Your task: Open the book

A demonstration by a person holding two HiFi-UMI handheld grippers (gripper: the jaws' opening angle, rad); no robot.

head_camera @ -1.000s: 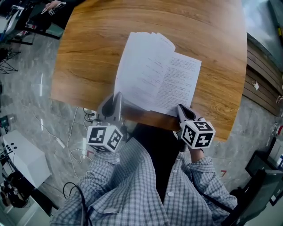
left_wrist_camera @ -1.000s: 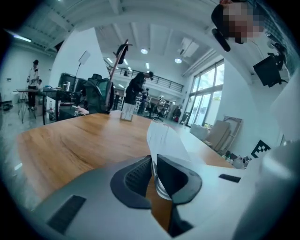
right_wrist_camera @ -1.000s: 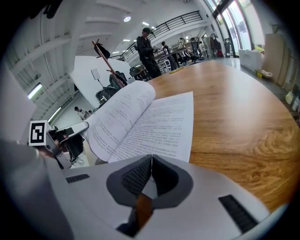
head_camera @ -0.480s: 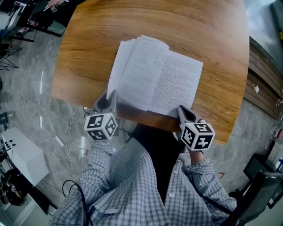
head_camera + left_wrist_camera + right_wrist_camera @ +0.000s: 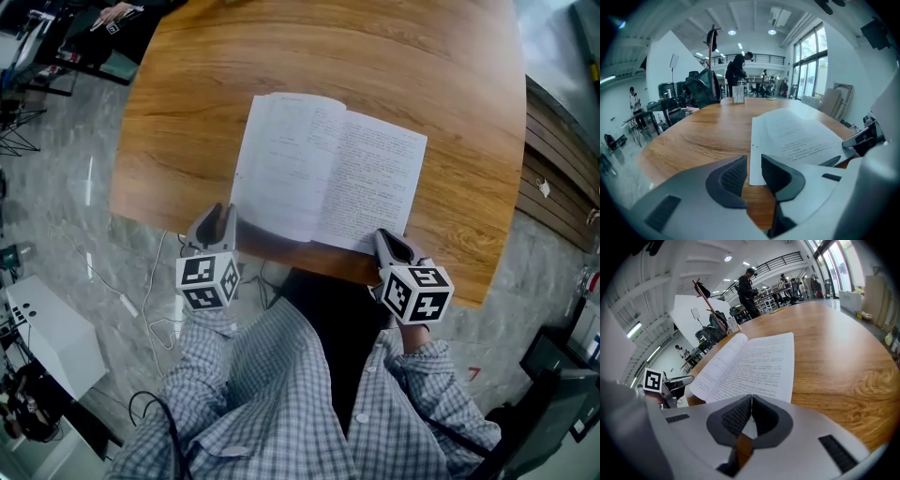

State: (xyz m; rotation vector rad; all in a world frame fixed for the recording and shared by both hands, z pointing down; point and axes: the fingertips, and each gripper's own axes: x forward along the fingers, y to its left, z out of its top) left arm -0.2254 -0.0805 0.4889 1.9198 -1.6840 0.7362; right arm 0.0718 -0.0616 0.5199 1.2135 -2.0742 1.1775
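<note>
Worktop (image 5: 187,94): a rounded wooden slab that fills the upper half of the head view, with grey marbled floor (image 5: 66,216) to the left of it.
Book (image 5: 328,169): lies open and flat on the worktop, centre of the head view. Both white printed pages face up, the spine runs from upper left to lower right, and the near edge lies close to the worktop's near rim.
Left claw (image 5: 753,161): lower left of the head view, just beside the book's near-left corner. The jaws stand a narrow gap apart and have just been opening. The page corner shows in that gap, but the ribbed pads do not press on it.
Right claw (image 5: 751,398): lower right of the head view, at the book's near-right corner. The jaws are pressed together at the tips, and the right-hand page's near edge shows directly under them.
Marker cubes (image 5: 208,279): one behind each claw, black-and-white squares facing up.
Person (image 5: 281,394): checked sleeves fill the bottom of the head view.
Background figure (image 5: 738,70): stands at the far end of the worktop in both claw views.
</note>
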